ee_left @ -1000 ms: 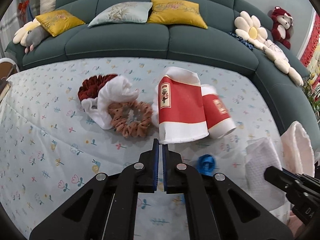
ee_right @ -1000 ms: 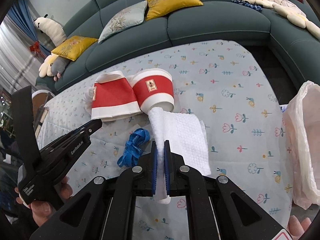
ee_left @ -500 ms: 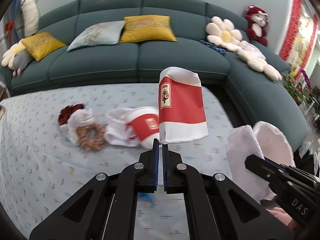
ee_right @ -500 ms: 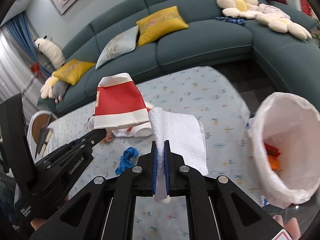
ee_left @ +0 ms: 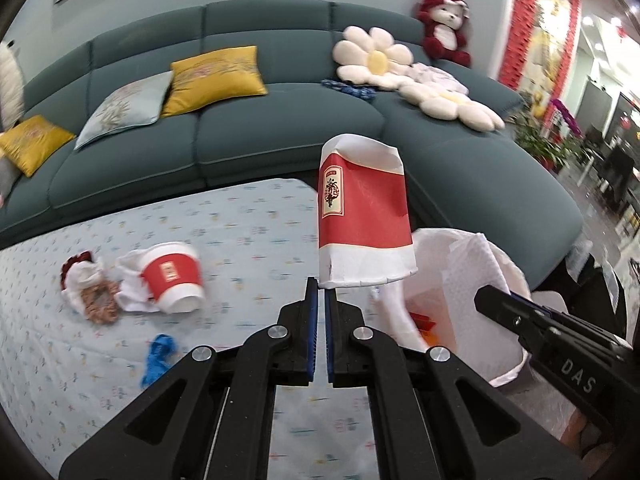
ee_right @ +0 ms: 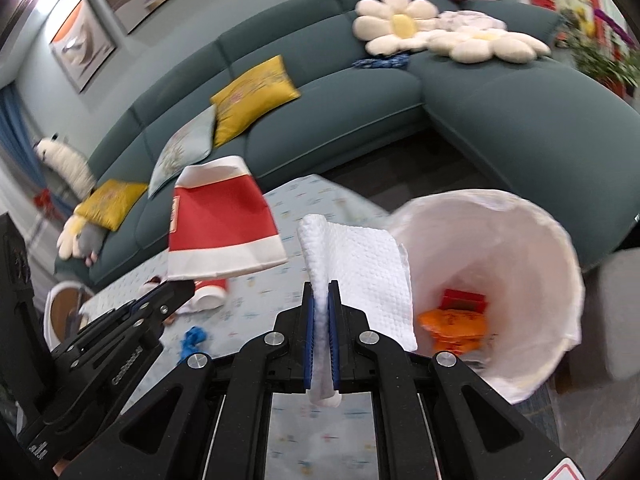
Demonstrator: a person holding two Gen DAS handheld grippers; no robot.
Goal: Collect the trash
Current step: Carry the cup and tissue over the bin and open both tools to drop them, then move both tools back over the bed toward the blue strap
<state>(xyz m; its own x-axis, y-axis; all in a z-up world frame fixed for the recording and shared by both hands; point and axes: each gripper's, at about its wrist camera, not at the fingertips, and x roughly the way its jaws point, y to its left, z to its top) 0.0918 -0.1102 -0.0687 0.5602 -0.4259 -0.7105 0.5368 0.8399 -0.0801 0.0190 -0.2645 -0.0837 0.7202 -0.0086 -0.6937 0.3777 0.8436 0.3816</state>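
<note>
Carrying two pieces toward the white plastic-lined trash bin [ee_right: 520,248]: left gripper [ee_left: 319,292] clamped on the rim of a flattened red-and-white paper cup [ee_left: 362,220], just beside the bin; right gripper [ee_right: 321,300] pinching a white embossed paper towel [ee_right: 372,276] at the bin's mouth, likely for dropping in.

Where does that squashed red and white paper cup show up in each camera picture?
Left wrist view: the flattened cup is at centre, pinched at its lower rim by the left gripper.
Right wrist view: left of centre.
Shared landmark: the white trash bag, right of it in both.
</note>
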